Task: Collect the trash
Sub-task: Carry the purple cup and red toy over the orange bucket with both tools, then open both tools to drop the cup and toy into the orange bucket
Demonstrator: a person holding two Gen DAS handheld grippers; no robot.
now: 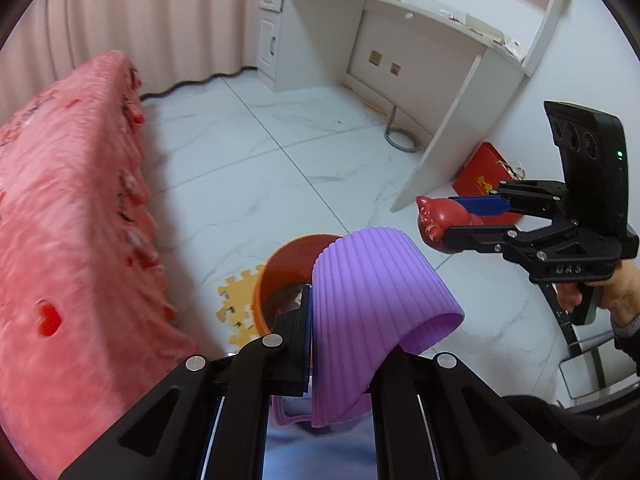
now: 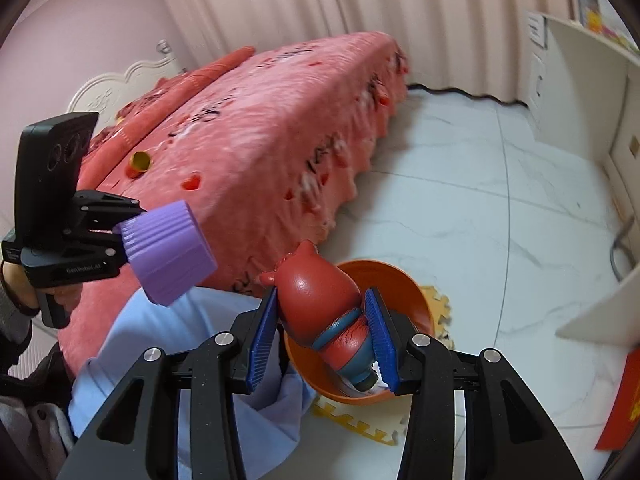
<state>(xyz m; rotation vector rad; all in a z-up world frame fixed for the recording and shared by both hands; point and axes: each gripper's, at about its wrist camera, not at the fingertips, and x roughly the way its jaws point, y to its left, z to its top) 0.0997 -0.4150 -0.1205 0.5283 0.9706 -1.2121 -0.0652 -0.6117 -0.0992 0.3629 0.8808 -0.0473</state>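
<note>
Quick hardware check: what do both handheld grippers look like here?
Both match: the left gripper and right gripper have black skeletal linkages with silver pivot bolts, blue ribbed pads, pistol handles and an upright black three-lens module. Raised lettering on the bodies. Grey cuffs at both wrists. No cables visible.

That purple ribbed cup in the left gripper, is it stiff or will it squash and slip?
Likely soft: the purple ribbed cup looks folded and flattened where the left gripper clamps it. Its ridges probably aid grip. Probably light, so it may spring open on release.
</note>
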